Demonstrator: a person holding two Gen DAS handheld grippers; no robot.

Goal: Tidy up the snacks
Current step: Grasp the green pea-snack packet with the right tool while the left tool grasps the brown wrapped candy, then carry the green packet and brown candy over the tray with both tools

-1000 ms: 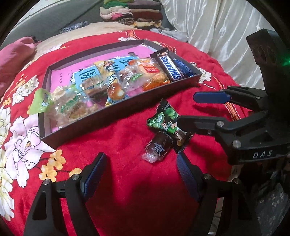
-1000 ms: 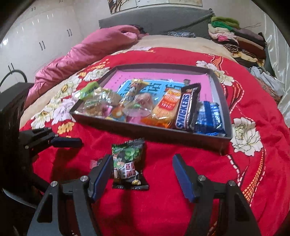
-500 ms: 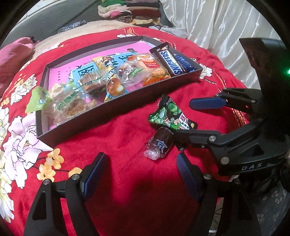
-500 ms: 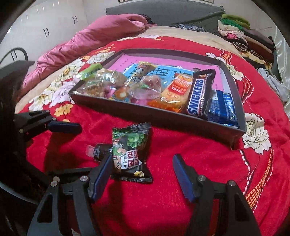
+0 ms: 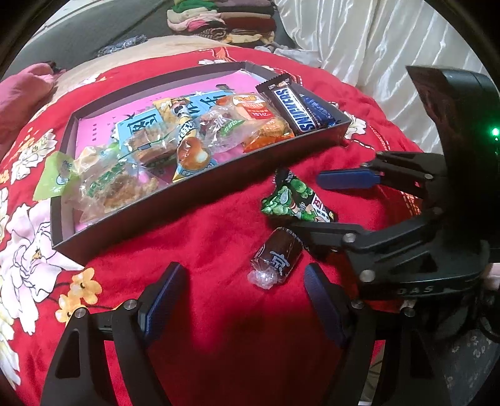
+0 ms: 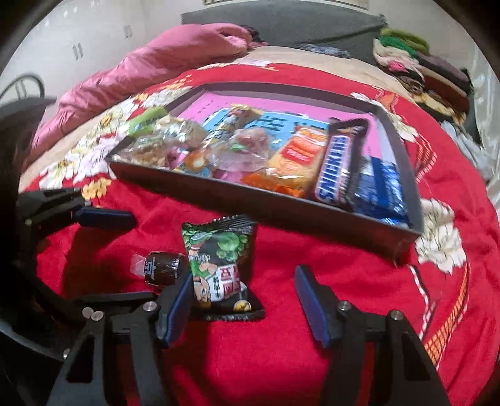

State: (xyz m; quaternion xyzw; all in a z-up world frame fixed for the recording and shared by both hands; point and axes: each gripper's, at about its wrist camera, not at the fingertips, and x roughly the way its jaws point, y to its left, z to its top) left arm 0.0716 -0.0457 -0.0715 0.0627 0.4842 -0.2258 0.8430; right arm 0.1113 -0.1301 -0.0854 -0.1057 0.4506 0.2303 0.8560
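A dark tray (image 5: 200, 190) (image 6: 281, 207) with a pink floor holds several wrapped snacks, among them a Snickers bar (image 5: 292, 107) (image 6: 336, 162). On the red blanket in front of it lie a green snack packet (image 5: 293, 200) (image 6: 218, 262) and a dark brown wrapped candy (image 5: 276, 254) (image 6: 161, 267). My left gripper (image 5: 243, 296) is open, the candy just ahead near its right finger. My right gripper (image 6: 242, 299) is open, the green packet between its fingers against the left one. The right gripper also shows in the left wrist view (image 5: 315, 206).
The red flowered blanket (image 5: 218, 328) covers a bed. A pink quilt (image 6: 150, 68) lies at the far left. Folded clothes (image 5: 225, 22) (image 6: 418, 62) are stacked at the far end. A white curtain (image 5: 375, 40) hangs to the right.
Both grippers have moved forward toward the loose snacks. The green packet now sits between the right gripper's fingers. The candy is closer to the left gripper. Both stay open.
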